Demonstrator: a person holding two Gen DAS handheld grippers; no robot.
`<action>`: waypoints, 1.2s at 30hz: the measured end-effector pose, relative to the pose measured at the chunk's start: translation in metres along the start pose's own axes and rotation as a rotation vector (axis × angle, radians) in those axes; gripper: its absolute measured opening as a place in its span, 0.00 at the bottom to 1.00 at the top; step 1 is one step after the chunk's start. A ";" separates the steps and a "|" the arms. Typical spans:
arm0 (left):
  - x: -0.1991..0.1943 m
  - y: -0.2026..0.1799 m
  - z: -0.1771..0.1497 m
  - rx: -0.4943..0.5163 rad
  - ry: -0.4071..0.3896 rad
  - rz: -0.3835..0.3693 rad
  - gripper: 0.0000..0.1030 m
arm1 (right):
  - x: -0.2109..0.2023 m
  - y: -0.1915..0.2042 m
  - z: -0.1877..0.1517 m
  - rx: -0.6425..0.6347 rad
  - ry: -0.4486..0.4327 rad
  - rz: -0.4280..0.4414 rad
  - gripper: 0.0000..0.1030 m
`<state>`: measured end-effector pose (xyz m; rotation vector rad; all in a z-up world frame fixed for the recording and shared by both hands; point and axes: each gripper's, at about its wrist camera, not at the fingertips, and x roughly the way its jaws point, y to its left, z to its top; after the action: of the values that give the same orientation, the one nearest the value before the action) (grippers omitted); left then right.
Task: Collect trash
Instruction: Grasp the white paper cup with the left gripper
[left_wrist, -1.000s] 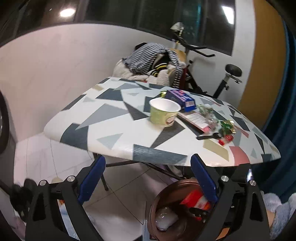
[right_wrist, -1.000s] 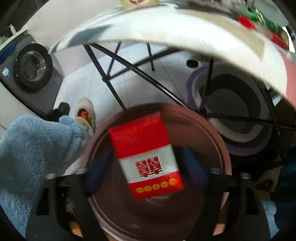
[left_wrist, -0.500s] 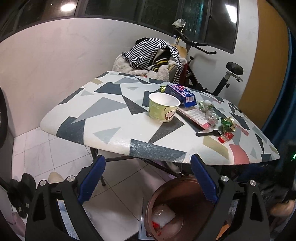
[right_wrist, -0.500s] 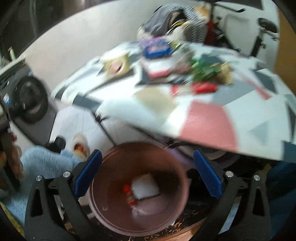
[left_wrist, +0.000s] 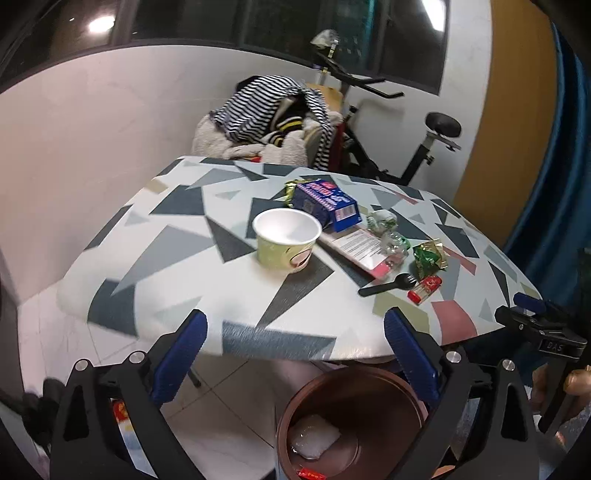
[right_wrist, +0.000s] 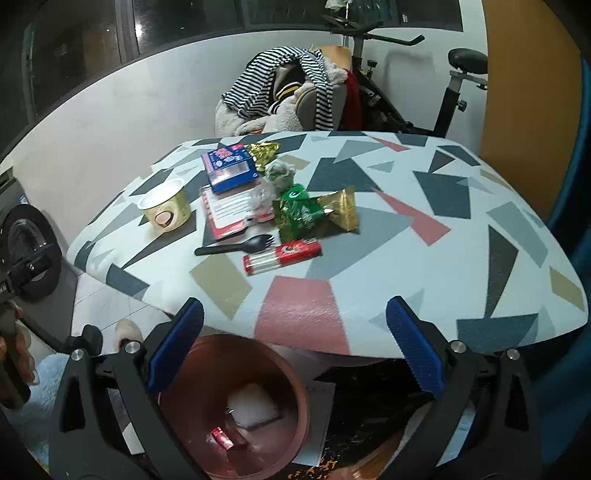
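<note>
Dim indoor light; a ceiling lamp glares in the dark window (left_wrist: 99, 24). Fisheye bends the edges; the desk (left_wrist: 177, 236) rim smears slightly.

My left wrist camera looks forward and down from just off the table's (left_wrist: 177, 236) near edge, paper cup (left_wrist: 286, 243) centred. My right wrist camera faces the same way from further right – red packet (right_wrist: 282, 255) nearest. The 2 views share the tabletop, the brown bin (right_wrist: 236, 410) below and the exercise bike (left_wrist: 417, 147) behind.
</note>
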<state>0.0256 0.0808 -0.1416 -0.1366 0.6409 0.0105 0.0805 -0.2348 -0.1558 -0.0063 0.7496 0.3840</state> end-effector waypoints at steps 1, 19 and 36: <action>0.007 -0.001 0.006 0.005 0.011 -0.012 0.92 | 0.001 0.001 0.000 -0.005 -0.003 0.001 0.95; 0.156 0.008 0.058 0.083 0.218 0.002 0.92 | 0.019 -0.026 0.015 0.052 0.008 -0.033 0.95; 0.186 0.024 0.077 0.002 0.220 0.009 0.73 | 0.057 -0.067 0.035 0.219 0.011 0.081 0.93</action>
<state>0.2196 0.1082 -0.1943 -0.1335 0.8612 0.0038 0.1649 -0.2731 -0.1770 0.2287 0.8017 0.3777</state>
